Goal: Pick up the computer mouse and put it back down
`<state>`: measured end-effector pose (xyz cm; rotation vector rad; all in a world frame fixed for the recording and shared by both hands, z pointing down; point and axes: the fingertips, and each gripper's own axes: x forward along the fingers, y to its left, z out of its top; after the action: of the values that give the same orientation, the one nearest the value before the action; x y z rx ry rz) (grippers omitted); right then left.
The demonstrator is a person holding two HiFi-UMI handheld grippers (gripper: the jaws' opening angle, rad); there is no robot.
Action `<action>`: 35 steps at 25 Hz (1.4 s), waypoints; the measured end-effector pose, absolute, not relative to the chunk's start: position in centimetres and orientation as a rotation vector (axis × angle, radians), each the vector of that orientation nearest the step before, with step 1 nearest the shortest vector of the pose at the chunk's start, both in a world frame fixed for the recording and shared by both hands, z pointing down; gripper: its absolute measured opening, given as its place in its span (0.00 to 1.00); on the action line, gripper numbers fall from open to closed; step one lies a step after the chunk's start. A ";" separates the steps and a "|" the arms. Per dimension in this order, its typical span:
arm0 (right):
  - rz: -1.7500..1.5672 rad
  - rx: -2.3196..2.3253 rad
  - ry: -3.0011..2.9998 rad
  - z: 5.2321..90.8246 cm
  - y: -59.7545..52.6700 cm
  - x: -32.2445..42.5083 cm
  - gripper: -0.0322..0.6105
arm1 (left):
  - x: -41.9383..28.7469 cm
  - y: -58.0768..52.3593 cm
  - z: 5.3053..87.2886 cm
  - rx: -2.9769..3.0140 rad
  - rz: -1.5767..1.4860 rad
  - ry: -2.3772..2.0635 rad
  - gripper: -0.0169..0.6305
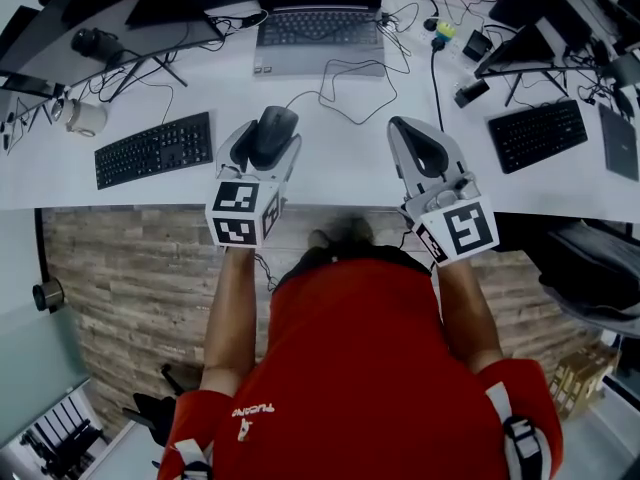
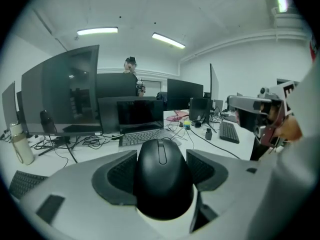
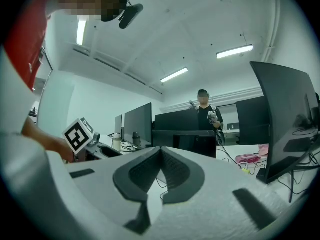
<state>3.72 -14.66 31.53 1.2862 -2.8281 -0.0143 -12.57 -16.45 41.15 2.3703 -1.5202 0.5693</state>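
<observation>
The left gripper (image 1: 266, 142) is clamped on the computer mouse (image 2: 162, 180); its dark ribbed pads (image 2: 121, 172) press the mouse's two flanks, and the scroll wheel points away from the holder; whether the mouse rests on the white desk (image 1: 340, 173) or hangs clear of it cannot be told. The right gripper (image 3: 161, 152) is closed with nothing in it, its pads meeting at the tips; it sits well apart from the left one, off to that gripper's right, over the near part of the same desk. Each gripper's marker cube (image 1: 243, 215) lies at the near end, by the holder's forearm.

Just beyond the mouse a thin dark cable (image 1: 345, 93) loops across the desk between the two grippers; further out along the left gripper's line stands a grey laptop (image 1: 320, 40) with its lid open. Out to the left of the left gripper lies a black keyboard (image 1: 153, 149), with a pale mug (image 1: 86, 118) beyond that; out to the right of the right gripper lies a second keyboard (image 1: 537, 133). Far ahead of the right gripper, past dark monitors (image 3: 139, 125), a person (image 3: 203, 111) stands.
</observation>
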 end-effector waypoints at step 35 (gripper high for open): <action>0.068 1.227 -2.765 35.7 -15.7 3.1 0.05 | -12.6 -18.5 57.6 2.151 0.978 -1.363 0.49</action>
<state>3.13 -15.69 35.68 1.2268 -2.7651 0.0682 -12.56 -18.53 57.56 2.1513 -1.3629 0.9782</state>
